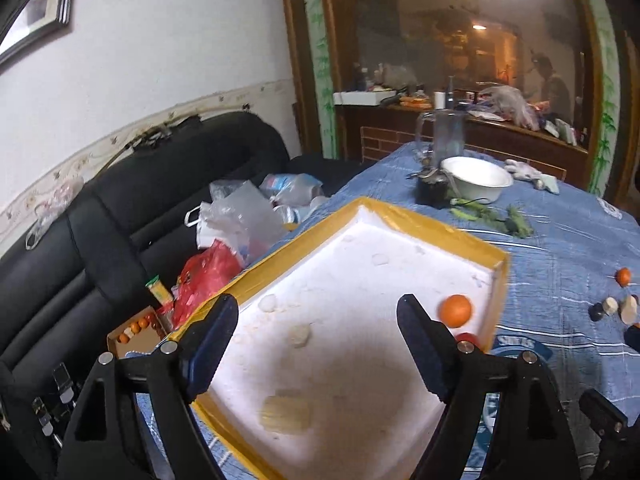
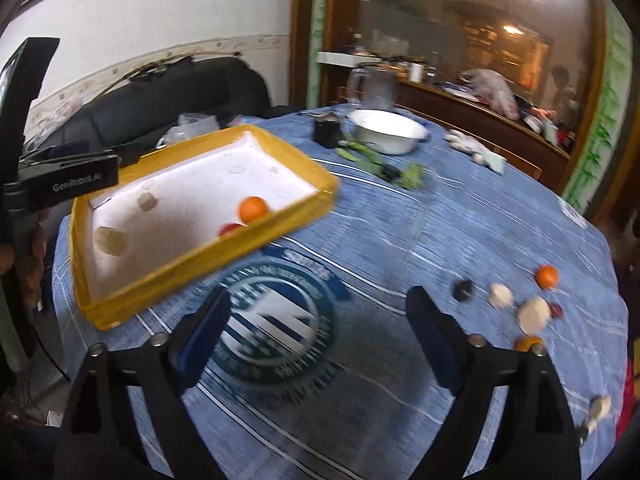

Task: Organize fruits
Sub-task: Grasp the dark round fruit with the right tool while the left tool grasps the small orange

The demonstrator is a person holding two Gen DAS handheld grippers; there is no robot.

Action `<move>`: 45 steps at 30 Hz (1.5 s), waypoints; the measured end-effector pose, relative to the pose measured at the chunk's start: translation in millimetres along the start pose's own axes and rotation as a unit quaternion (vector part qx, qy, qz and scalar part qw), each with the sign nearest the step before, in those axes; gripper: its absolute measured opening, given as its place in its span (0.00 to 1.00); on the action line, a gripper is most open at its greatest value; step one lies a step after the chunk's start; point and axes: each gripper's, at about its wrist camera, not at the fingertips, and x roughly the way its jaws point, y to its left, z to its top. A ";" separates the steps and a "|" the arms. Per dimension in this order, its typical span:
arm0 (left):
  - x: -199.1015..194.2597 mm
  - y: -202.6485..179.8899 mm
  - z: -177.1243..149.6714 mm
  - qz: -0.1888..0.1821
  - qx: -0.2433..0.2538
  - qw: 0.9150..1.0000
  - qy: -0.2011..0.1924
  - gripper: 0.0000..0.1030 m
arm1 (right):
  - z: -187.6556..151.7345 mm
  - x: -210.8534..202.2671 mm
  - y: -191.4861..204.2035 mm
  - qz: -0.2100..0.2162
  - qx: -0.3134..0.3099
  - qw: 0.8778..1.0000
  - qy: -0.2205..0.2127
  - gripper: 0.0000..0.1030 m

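A yellow tray (image 2: 192,258) with a white floor sits flat on the bench. An orange (image 2: 252,208) and a red fruit (image 2: 229,229) lie inside it, touching, against its wall. Well away from the tray lie another orange (image 2: 546,276), two whitish lumps (image 2: 534,314) and a dark round one (image 2: 463,290).

left tool (image 1: 318,316) and right tool (image 2: 318,308) gape empty.
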 end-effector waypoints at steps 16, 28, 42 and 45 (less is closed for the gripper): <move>-22.5 -149.6 -20.6 -0.153 0.128 0.980 0.023 0.84 | -132.5 -105.2 -194.2 -0.180 0.231 0.956 0.015 0.99; -23.1 -262.4 -48.2 -0.263 0.214 0.939 0.059 0.84 | -159.8 -70.3 -253.2 -0.171 0.284 0.941 0.070 0.57; -12.1 -360.1 -62.2 -0.311 0.265 0.908 0.095 0.49 | -162.3 -53.8 -270.2 -0.175 0.303 0.934 0.073 0.24; -10.3 -366.4 -65.6 -0.307 0.270 0.908 0.095 0.30 | -162.7 -55.2 -270.8 -0.169 0.307 0.934 0.067 0.22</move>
